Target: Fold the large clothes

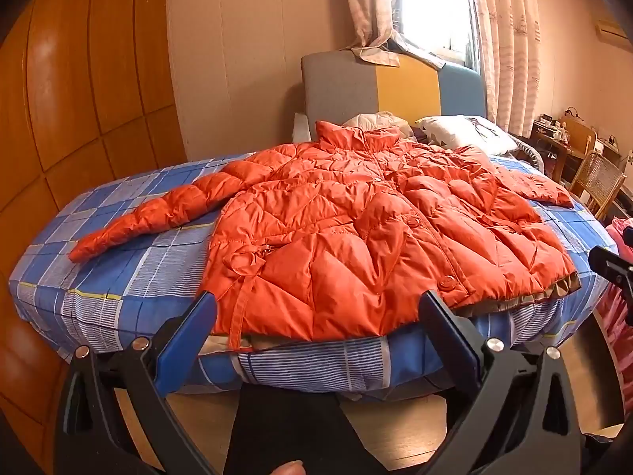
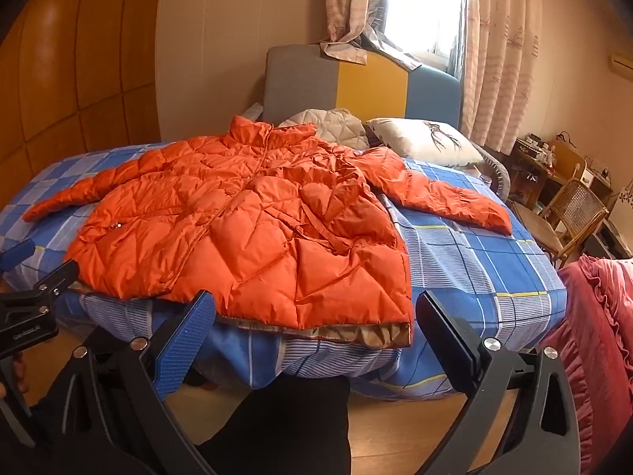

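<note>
While both claws hang short of the foot of the bed (image 1: 118, 277), an orange puffer jacket (image 1: 356, 229) lies spread face up on the blue checked sheet, collar toward the headboard (image 1: 395, 87) and hem at the near edge of the mattress. Its front is closed, with round buttons down the placket, and the brown lining shows along the hem where it overhangs the edge. 1 sleeve (image 1: 158, 213) stretches out flat to the left across the sheet; the other sleeve (image 2: 447, 198) reaches right, well clear of the body of the jacket. A thin belt strip trails across the quilting and down past the hem on the left side.

The left claw (image 1: 316, 308) stands wide, its 2 blue-padded fingers (image 1: 186, 336) apart on either side of the near hem, with nothing between them and no contact with the cloth. The right claw (image 2: 316, 308) is just as wide and empty, aimed at the right corner of the hem where the lining (image 2: 356, 332) peeks out. In the right wrist view the left tool shows at the left edge, held by a hand.

Behind the collar sit a grey quilted bundle (image 2: 332, 126) and a white pillow (image 2: 423, 138). Curtains (image 2: 494, 39) frame a bright window; a cane chair (image 2: 573, 213) stands to the right, and a pink ruffled cloth (image 2: 593, 336) lies beside the bed.
</note>
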Available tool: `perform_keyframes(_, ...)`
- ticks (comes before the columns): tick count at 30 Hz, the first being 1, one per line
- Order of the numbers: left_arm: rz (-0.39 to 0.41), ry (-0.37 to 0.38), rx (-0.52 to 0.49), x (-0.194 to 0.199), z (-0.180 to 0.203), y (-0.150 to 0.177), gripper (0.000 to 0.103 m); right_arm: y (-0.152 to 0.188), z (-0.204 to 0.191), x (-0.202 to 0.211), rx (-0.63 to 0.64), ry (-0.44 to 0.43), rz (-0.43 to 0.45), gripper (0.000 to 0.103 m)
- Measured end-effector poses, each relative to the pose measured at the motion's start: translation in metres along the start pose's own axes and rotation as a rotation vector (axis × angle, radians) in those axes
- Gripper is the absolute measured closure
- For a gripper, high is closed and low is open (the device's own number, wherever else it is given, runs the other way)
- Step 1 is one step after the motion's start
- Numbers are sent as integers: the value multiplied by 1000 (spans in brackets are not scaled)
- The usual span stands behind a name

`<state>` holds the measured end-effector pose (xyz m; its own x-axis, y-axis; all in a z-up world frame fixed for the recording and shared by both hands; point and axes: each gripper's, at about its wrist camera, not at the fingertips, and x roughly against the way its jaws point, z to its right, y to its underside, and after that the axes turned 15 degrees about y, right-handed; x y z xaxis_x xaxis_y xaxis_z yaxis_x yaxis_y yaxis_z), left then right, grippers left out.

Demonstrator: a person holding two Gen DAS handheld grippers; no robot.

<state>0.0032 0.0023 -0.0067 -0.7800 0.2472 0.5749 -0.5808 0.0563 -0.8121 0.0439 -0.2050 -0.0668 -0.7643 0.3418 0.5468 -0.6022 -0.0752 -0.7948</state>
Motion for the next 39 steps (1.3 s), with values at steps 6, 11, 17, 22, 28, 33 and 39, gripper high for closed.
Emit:
perform_keyframes(6, 0, 1, -13, 0, 2, -1, 2, 0, 0, -2, -5, 13, 2, 3)
perform_keyframes(11, -7, -2, -3, -1, 0, -1, 2, 1, 3, -3, -14, 17, -4, 3)
perform_keyframes(17, -4, -1, -7, 0, -1, -2, 2, 0, 2, -2, -15, 21, 0, 3)
perform_keyframes(22, -4, -2, -14, 0, 0, -2, 2, 0, 3, -2, -17, 23, -1, 3)
perform_keyframes(28, -3, -1, -19, 0, 2, -2, 2, 0, 3, -2, -17, 25, 4, 3)
perform_keyframes(33, -3, 2, -24, 1, 4, -2, 2, -1, 3, -2, -17, 26, 4, 3)
perform_keyframes(39, -4, 4, -26, 0, 5, -1, 2, 1, 3, -3, -16, 27, -1, 3)
